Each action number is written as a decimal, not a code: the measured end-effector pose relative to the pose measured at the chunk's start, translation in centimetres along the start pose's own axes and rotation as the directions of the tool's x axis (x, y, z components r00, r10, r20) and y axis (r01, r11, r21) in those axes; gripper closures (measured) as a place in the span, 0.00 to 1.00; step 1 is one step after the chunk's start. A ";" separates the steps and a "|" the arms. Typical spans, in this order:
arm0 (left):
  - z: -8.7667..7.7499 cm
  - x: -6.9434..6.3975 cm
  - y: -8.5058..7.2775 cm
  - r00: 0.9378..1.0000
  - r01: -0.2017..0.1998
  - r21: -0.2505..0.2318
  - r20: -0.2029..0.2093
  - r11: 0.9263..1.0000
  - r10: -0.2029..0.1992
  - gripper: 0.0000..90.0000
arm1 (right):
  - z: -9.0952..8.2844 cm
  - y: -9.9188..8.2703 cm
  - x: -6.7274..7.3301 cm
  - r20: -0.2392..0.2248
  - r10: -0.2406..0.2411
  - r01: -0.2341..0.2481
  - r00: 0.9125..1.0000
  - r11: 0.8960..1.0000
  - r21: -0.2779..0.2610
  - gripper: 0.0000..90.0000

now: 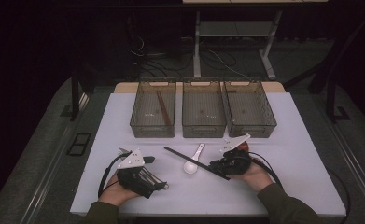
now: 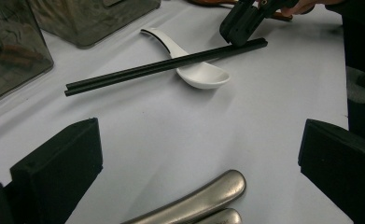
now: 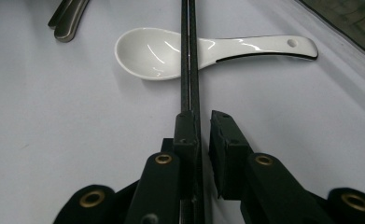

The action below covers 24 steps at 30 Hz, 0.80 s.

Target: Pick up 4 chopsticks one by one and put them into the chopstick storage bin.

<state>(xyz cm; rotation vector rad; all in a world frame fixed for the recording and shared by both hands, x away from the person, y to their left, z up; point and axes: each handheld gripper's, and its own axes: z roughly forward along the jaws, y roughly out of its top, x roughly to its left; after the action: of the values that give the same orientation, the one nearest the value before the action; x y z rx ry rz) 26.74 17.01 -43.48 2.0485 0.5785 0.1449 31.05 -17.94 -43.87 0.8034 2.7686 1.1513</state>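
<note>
Black chopsticks (image 3: 188, 56), thin, stiff and probably light and slippery, lay across the white spoon (image 3: 208, 49), their near end between the right gripper (image 3: 202, 122) jaws, which stood narrowly parted. Beyond the spoon, the left gripper (image 2: 199, 154) gaped wide, empty.

We can't tell from the right gripper view whether the right gripper (image 3: 200, 122) actually pinches the black chopsticks (image 3: 189, 56): they lie against one jaw w/ a narrow gap to the other, and their near end is hidden under the jaws, far end cut off at the top edge. In the left gripper view, the metal handles (image 2: 203, 198) run off the bottom edge, so we can't ID the utensils. The brown stick in the left bin (image 1: 164, 108) is too small to ID in the high view.
</note>
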 end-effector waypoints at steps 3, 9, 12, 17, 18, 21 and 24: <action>0.0 0.0 0.0 1.000 0.000 0.000 0.000 1.000 0.000 0.00 | 0.0 0.0 0.0 0.001 0.003 -0.003 1.000 1.000 0.000 0.90; 0.0 0.0 0.0 1.000 0.000 -0.001 0.000 1.000 0.000 0.00 | 0.2 0.0 -0.2 0.005 0.002 -0.002 1.000 1.000 0.009 0.90; 0.0 0.0 0.0 1.000 0.000 -0.001 0.000 1.000 0.000 0.00 | 0.3 -0.1 -0.2 0.008 0.003 -0.004 1.000 1.000 0.013 0.90; 0.0 0.0 0.0 1.000 0.000 -0.002 0.000 1.000 0.000 0.00 | 0.8 -0.1 -0.3 0.009 0.001 -0.001 1.000 1.000 0.026 0.91; 0.0 0.0 0.0 1.000 0.000 -0.002 0.000 1.000 0.000 0.00 | 0.8 -0.1 -0.3 0.008 0.001 -0.001 1.000 1.000 0.023 0.91; 0.0 0.0 0.0 1.000 0.001 -0.002 -0.001 1.000 -0.001 0.00 | 0.8 -0.1 -0.3 0.006 -0.003 0.003 1.000 1.000 0.023 0.91; 0.0 0.0 0.0 1.000 0.000 -0.001 -0.001 1.000 0.000 0.00 | 0.9 -0.1 -0.2 0.016 -0.016 0.015 1.000 1.000 0.027 0.93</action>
<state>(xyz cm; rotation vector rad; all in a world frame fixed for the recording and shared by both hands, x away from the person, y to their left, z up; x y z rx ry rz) 26.73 17.02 -43.47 2.0478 0.5784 0.1461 31.39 -17.55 -44.58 0.7888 2.7772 1.1026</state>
